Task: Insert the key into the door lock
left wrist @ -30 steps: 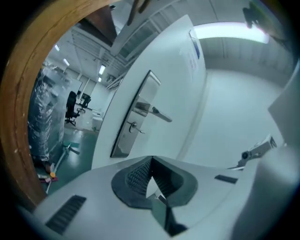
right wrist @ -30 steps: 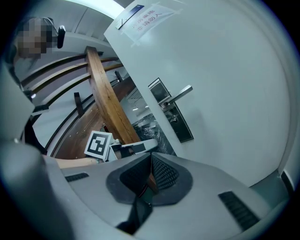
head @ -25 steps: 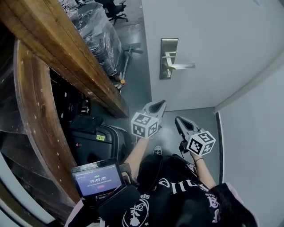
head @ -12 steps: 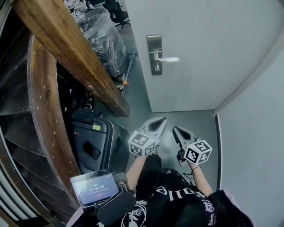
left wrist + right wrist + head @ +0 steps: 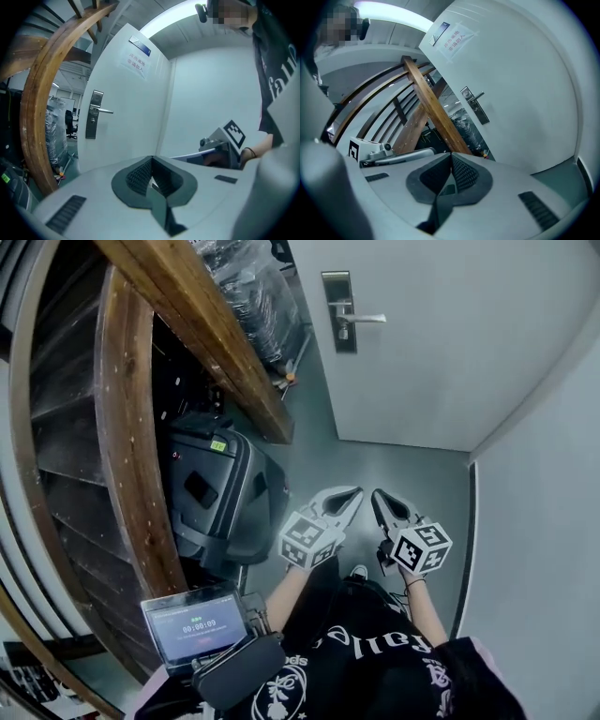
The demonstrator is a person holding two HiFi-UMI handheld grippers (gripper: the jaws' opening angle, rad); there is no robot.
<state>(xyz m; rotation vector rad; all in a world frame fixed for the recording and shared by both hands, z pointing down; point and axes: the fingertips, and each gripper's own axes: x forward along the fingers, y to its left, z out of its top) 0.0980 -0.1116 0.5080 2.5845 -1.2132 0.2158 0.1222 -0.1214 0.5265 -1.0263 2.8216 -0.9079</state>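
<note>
The white door [image 5: 441, 343] stands ahead with a metal lock plate [image 5: 338, 310] and a lever handle [image 5: 364, 319]; the plate [image 5: 94, 115] also shows in the left gripper view and the plate [image 5: 474, 105] in the right gripper view. My left gripper [image 5: 349, 495] and right gripper [image 5: 380, 498] hang side by side above the grey floor, well short of the door. Both point toward it with jaws closed together. No key shows in any view. Each gripper's camera sees the other: the right gripper [image 5: 225, 145], the left gripper [image 5: 393, 154].
A wooden stair beam [image 5: 202, 324] runs along the left, with a black suitcase [image 5: 220, 493] under it. Plastic-wrapped goods [image 5: 253, 282] lie beyond. A screen device [image 5: 192, 624] hangs at the person's front. A white wall [image 5: 544, 474] closes the right side. A paper sign [image 5: 136, 58] is on the door.
The door lock has slid up and away in the head view. Both grippers sit lower in frame and closer together, farther from the door, jaws still closed.
</note>
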